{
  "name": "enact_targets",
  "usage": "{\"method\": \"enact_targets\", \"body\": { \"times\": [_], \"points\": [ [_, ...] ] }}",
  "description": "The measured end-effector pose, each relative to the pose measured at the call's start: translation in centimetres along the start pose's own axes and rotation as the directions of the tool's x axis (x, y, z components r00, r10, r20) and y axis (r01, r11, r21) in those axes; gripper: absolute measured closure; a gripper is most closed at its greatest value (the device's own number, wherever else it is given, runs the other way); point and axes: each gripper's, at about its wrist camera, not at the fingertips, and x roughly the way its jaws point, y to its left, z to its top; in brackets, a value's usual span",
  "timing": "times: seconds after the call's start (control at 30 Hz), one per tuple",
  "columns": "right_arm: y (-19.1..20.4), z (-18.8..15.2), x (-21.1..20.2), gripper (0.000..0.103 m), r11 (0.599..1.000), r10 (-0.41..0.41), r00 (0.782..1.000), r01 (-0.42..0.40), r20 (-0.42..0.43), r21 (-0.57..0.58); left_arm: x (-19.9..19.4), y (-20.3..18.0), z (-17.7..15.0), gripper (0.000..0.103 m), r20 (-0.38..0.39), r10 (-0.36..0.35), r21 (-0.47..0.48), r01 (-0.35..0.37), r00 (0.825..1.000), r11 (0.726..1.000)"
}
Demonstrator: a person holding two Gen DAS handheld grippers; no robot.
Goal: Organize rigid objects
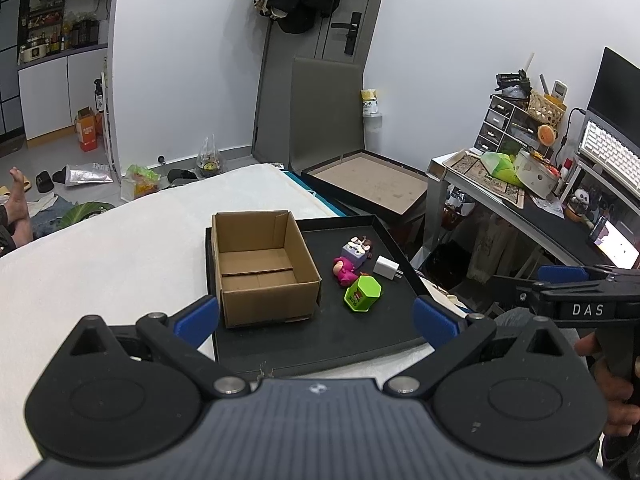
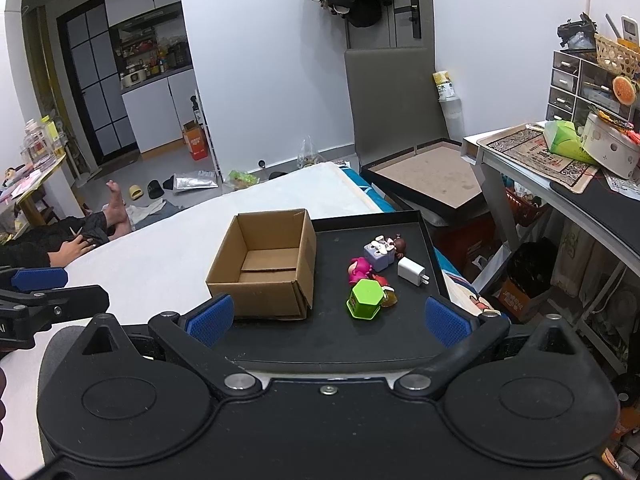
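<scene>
While both grippers (image 1: 316, 316) (image 2: 326, 318) hover spread, black tray (image 1: 280, 344) on white bed (image 1: 100, 264), cluttered desk (image 2: 560, 184) beside.

Both grippers are black plastic with ribbed blue finger pads (image 1: 198, 314) and silver pivot screws (image 2: 240, 381). The right gripper (image 1: 576, 280) bears white "DAS" lettering beside its blue pad.

Matt cardboard box (image 1: 260, 268); glossy green plastic block (image 1: 363, 293)
</scene>
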Motion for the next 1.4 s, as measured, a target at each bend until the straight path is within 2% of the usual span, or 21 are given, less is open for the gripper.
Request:
{"method": "enact_targets", "body": {
  "times": [0.67, 1.07, 1.4],
  "points": [
    [0.2, -0.1, 0.2, 0.0, 1.0, 0.002, 1.0, -0.002, -0.003, 0.003, 0.2, 0.0, -0.2, 0.0, -0.007, 0.0, 0.0, 0.0, 1.0, 1.0],
    [-0.2, 0.7, 1.3, 0.0, 1.0, 0.012, 1.0, -0.012, -0.018, 0.021, 2.0, 0.4, 1.1, 0.0, -0.036, 0.002, -0.01, -0.002, 0.999, 1.0],
    [-1.1, 1.6, 3.2, 0.0, 1.0, 0.01, 0.998, -0.008, -0.069, 0.022, 4.7, 1.1, 2.8, 0.0, -0.065, 0.014, -0.029, -0.016, 0.998, 0.999]
  ]
}}
